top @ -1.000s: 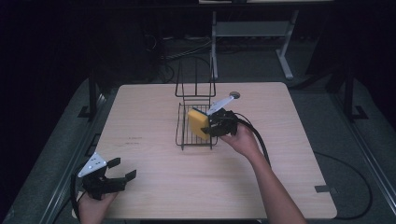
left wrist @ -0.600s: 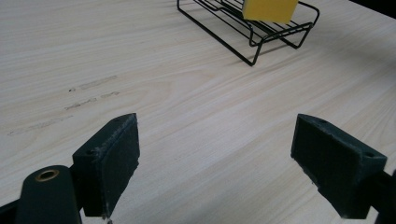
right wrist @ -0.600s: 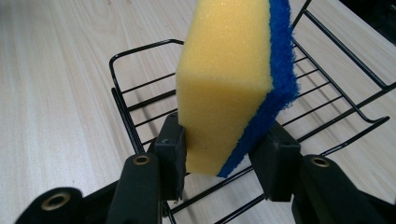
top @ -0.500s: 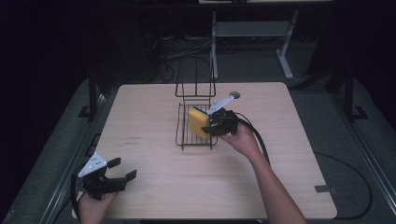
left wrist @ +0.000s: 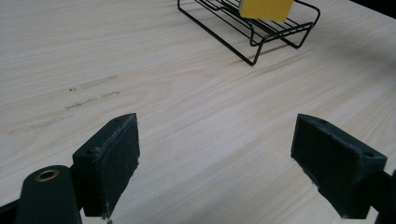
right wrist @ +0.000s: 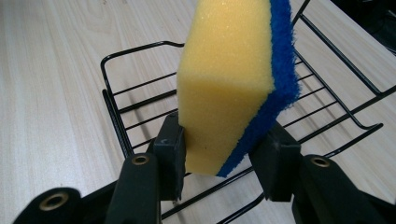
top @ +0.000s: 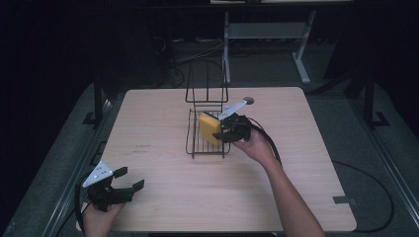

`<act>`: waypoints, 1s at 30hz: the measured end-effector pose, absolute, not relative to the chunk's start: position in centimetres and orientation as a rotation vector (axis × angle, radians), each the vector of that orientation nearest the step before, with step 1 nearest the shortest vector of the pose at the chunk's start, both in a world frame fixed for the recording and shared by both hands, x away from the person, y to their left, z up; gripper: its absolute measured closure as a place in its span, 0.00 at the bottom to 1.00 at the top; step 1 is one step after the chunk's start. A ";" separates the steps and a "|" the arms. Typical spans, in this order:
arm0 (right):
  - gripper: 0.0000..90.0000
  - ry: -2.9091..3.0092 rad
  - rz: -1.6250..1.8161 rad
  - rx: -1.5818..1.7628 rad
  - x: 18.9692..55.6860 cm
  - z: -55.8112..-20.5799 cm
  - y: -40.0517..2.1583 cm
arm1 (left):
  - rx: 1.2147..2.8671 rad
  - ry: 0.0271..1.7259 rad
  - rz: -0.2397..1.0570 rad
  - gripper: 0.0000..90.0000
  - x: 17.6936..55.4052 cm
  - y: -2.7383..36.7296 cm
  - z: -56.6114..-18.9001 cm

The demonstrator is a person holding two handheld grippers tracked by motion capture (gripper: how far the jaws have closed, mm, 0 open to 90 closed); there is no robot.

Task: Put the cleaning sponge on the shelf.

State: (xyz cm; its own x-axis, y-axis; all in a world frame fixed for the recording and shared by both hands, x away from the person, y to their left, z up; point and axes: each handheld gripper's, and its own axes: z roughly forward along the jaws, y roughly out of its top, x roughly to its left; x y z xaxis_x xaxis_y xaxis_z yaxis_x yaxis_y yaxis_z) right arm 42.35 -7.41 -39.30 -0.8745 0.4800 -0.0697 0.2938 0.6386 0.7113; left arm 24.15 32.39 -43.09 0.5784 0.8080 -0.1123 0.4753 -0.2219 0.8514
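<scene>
The left tool (top: pixel 129 179) sits low at the near left corner of the bench (top: pixel 163 113), close to the front edge, held in the person's left hand (top: pixel 96 219). Its jaws are spread wide with nothing between them; in the left gripper view they frame bare pale wood, with a few faint marks on the surface just ahead. From that corner a broad stretch of open benchtop runs toward the middle.

Near the bench centre, slightly toward the far edge, stands a black wire rack (top: pixel 206 132) with a tall looped back rising at its far end. The sponge (top: pixel 208 127), yellow with a blue scouring face, is held on edge over the rack's flat tray. The right tool (top: pixel 221 129) is pinching the sponge: in the right gripper view one pad (right wrist: pixel 170 147) presses the yellow side and the other the blue side, near the sponge's lower end. The right hand (top: pixel 254 144) grips the tool just right of the rack.

Right of the hand, the benchtop lies open out to the right edge and the near right corner.
</scene>
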 end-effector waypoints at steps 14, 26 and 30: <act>0.37 2.599 1.083 0.664 42.5 -39.2 -7.7 | 1.871 1.037 0.445 0.16 24.2 32.3 -43.1; 0.32 2.594 1.077 0.690 41.9 -38.2 -9.4 | 1.882 1.029 0.442 0.16 24.3 32.0 -43.1; 0.30 2.593 1.066 0.703 41.6 -37.9 -10.0 | 1.883 1.029 0.443 0.16 24.2 32.0 -43.1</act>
